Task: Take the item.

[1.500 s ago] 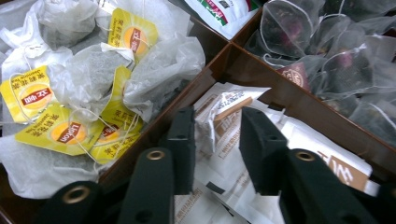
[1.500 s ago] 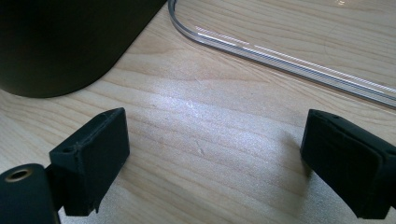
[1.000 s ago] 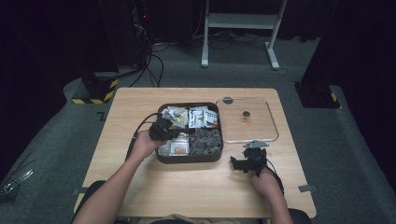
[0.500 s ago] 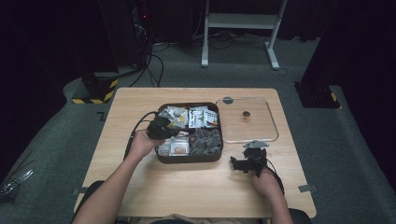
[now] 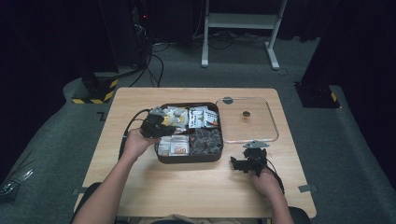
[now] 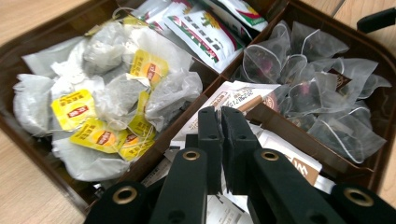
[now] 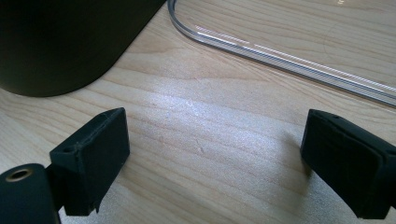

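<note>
A dark brown box point(image 5: 188, 158) of tea, split into four compartments, sits at the middle of the wooden surface point(image 5: 140, 186). Its clear lid point(image 5: 271, 126) lies flat just beside the box, toward the right edge of the surface.

The left gripper point(image 5: 159, 125) hovers over the box's left side, held in the person's left hand point(image 5: 135, 143). In the left gripper view its jaws are pressed together with nothing between them, tips above the white paper sachets point(image 6: 285, 149) in the near compartment. Beyond the divider, one compartment holds gauzy tea bags with yellow tags point(image 6: 93, 116), another holds clear pyramid bags of dark tea point(image 6: 317, 93), and the far one holds printed white packets point(image 6: 205, 32).

The right gripper point(image 5: 243, 163) rests low near the front right of the surface, just off the box's near right corner, held by the right hand point(image 5: 266, 182). Its jaws stand wide apart over bare wood, with the box's rounded corner point(image 7: 65, 42) and the lid's edge point(image 7: 280, 51) ahead of them.
</note>
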